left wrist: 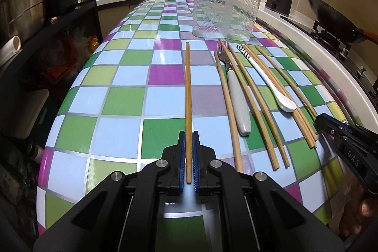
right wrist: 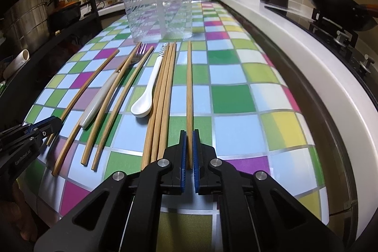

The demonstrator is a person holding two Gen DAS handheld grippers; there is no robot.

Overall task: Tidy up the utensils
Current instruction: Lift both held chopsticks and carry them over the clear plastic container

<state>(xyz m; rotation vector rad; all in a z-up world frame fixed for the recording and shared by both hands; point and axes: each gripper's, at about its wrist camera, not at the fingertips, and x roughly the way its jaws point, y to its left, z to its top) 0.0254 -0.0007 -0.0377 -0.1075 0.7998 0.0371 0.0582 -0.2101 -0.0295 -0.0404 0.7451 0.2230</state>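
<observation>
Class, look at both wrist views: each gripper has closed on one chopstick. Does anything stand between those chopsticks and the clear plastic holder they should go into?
Nothing visible does. The left gripper holds a chopstick pointing toward the clear holder; only bare tablecloth lies between. The right gripper holds its chopstick likewise.

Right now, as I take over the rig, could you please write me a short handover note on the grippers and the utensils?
Left gripper: shut on one chopstick, which lies apart, left of the pile.
Right gripper: shut on another chopstick, at the pile's right edge.
On the table: fork, white spoon and the loose chopsticks, between the two grippers.
Clear holder: upright behind the utensils, apparently empty.
Done: both chopsticks gripped.
Left: put every utensil into the holder.
</observation>
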